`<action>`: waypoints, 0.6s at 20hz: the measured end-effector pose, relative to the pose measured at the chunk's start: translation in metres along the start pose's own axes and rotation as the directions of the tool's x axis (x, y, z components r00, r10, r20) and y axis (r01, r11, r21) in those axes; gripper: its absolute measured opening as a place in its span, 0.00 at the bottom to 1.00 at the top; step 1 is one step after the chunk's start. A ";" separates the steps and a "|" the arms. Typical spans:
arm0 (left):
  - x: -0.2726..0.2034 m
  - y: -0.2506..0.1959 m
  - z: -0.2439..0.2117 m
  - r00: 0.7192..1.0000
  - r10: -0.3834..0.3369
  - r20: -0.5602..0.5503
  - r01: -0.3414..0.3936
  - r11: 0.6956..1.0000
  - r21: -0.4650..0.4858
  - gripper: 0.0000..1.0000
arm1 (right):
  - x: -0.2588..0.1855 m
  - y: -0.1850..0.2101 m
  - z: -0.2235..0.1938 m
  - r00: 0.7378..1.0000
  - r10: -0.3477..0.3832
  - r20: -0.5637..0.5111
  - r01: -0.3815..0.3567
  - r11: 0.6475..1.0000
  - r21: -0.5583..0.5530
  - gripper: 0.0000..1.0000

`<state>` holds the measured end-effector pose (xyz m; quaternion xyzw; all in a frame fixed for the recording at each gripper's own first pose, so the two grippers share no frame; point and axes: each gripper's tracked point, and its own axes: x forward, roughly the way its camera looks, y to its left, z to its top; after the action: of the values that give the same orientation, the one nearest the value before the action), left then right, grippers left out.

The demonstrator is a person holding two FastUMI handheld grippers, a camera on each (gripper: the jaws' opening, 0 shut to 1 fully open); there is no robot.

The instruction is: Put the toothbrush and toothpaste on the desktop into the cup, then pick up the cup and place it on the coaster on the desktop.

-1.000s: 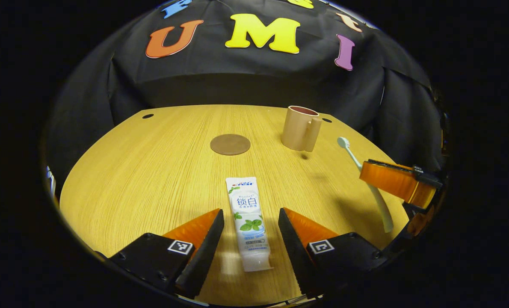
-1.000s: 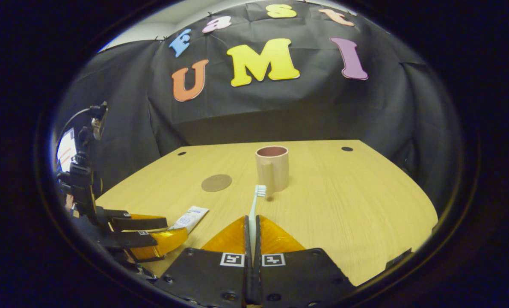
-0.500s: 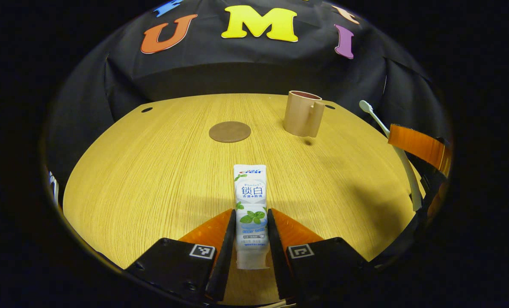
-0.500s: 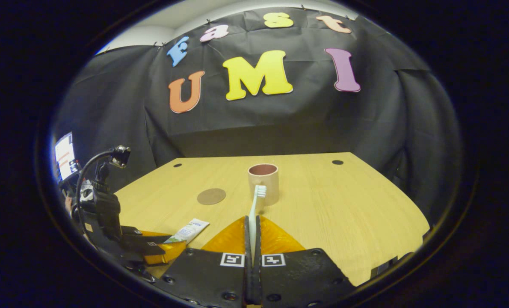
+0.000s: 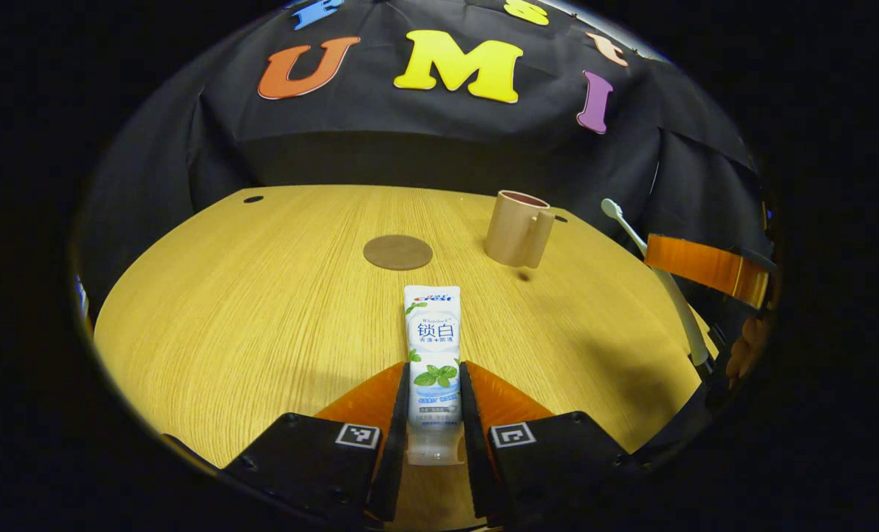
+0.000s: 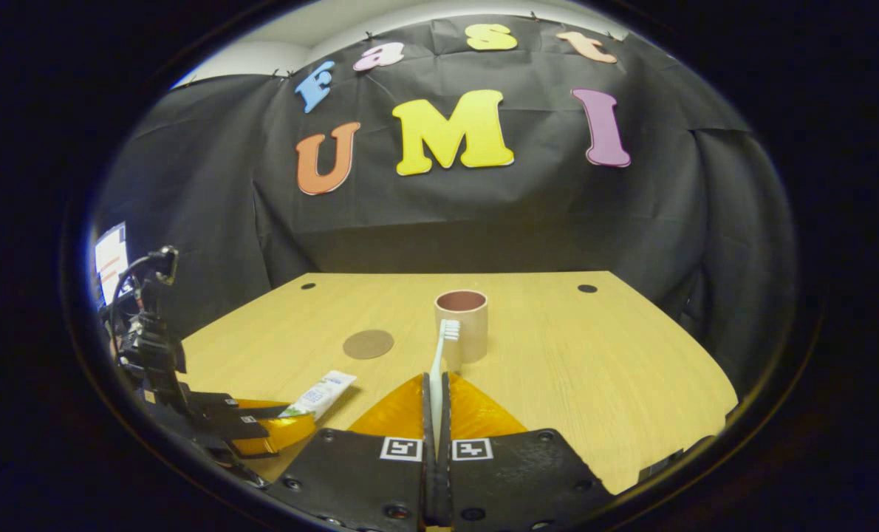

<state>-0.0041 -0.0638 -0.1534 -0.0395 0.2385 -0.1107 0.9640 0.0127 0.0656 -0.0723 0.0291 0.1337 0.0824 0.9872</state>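
My left gripper (image 5: pixel 433 377) is shut on the white toothpaste tube (image 5: pixel 431 336), gripping its lower end; the tube points away across the wooden desktop (image 5: pixel 262 295). My right gripper (image 6: pixel 436 384) is shut on a pale toothbrush (image 6: pixel 439 351), bristles forward, held above the desk. The tan cup (image 5: pixel 515 228) stands upright with its handle toward me; in the right gripper view the cup (image 6: pixel 462 324) sits just behind the brush head. A round brown coaster (image 5: pixel 397 252) lies left of the cup. The right gripper with the toothbrush (image 5: pixel 650 258) appears at the right edge of the left gripper view.
Small dark holes (image 5: pixel 253 199) mark the desk's far corners. In the right gripper view the left gripper (image 6: pixel 262 428) and its toothpaste tube (image 6: pixel 317 394) sit at lower left, with a camera rig and a screen (image 6: pixel 111 258) behind.
My left gripper closed on the toothpaste tube, which was lying between open fingers a second ago. My right gripper rose with the toothbrush and now holds it lined up before the cup.
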 end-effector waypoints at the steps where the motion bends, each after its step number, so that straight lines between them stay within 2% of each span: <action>1: -0.003 0.001 0.008 0.999 0.000 0.034 0.000 1.000 -0.006 0.41 | 0.002 0.002 0.003 1.000 0.000 0.001 0.000 1.000 -0.006 0.00; 3: -0.007 0.003 0.030 0.995 0.004 0.103 -0.004 1.000 -0.003 0.40 | 0.006 0.005 0.011 1.000 0.005 0.017 -0.005 1.000 -0.012 0.00; 4: -0.007 0.003 0.041 0.990 0.010 0.140 -0.012 1.000 0.014 0.45 | 0.009 0.005 0.015 1.000 0.005 0.022 -0.005 1.000 -0.009 0.00; 5: -0.008 0.003 0.052 0.986 0.012 0.169 -0.018 0.999 0.037 0.40 | 0.012 0.006 0.019 1.000 0.008 0.027 -0.008 1.000 -0.005 0.00; 6: -0.008 0.003 0.061 0.981 0.017 0.193 -0.027 0.998 0.050 0.40 | 0.017 0.005 0.025 0.999 0.005 0.031 -0.005 1.000 -0.006 0.00; 12: 0.003 0.004 0.092 0.964 0.003 0.265 -0.011 1.000 0.029 0.40 | 0.052 0.003 0.065 0.996 0.008 0.091 -0.009 1.000 0.013 0.00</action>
<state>0.0426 -0.0585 -0.0736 -0.0384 0.1061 -0.1045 0.9881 0.0794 0.0756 -0.0232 0.0402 0.0890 0.0842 0.9917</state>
